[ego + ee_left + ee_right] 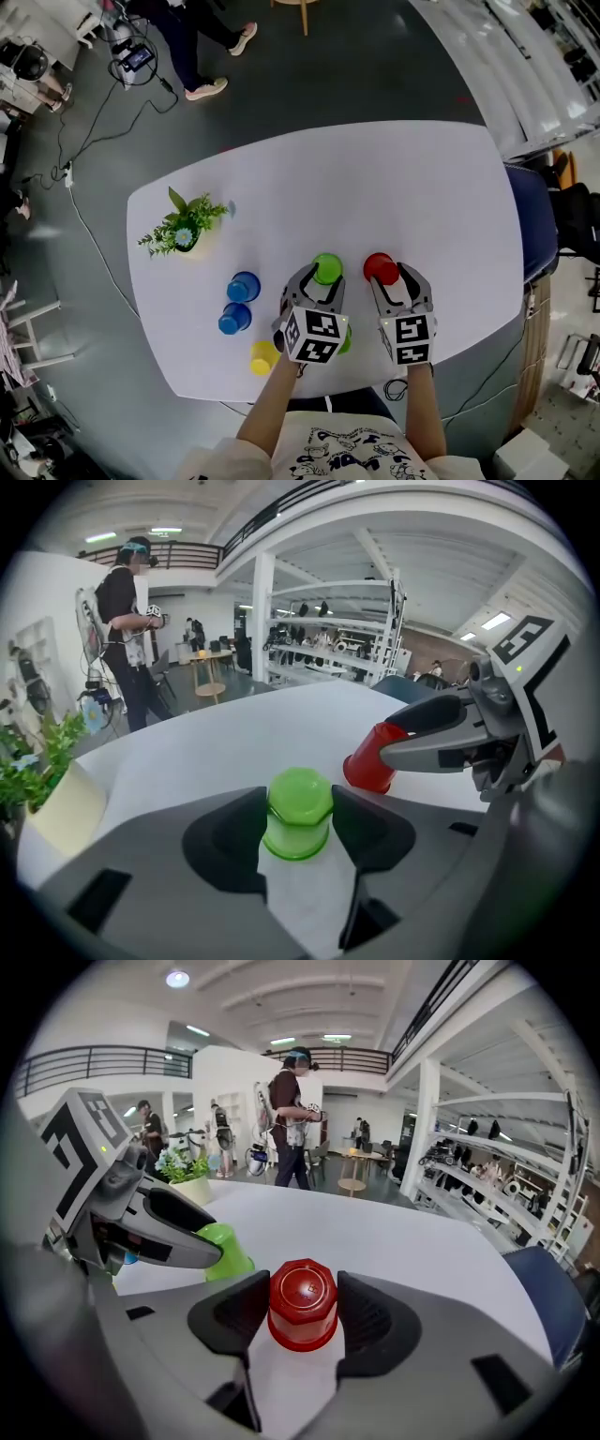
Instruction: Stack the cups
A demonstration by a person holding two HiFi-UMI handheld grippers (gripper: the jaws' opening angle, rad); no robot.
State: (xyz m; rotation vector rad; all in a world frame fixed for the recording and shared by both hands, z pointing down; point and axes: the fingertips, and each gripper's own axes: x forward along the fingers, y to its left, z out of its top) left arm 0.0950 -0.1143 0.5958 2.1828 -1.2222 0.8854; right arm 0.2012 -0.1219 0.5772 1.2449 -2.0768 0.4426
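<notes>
Gripping both upturned cups on the table: my left gripper pinches the green cup, my right gripper the red cup at its three o'clock. I'd lift red straight up, keep it level, then lower it squarely over green.

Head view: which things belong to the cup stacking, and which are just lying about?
Job:
- green cup
- red cup
- blue cups, two
- yellow cup

Lying about:
- plant
- blue chair
</notes>
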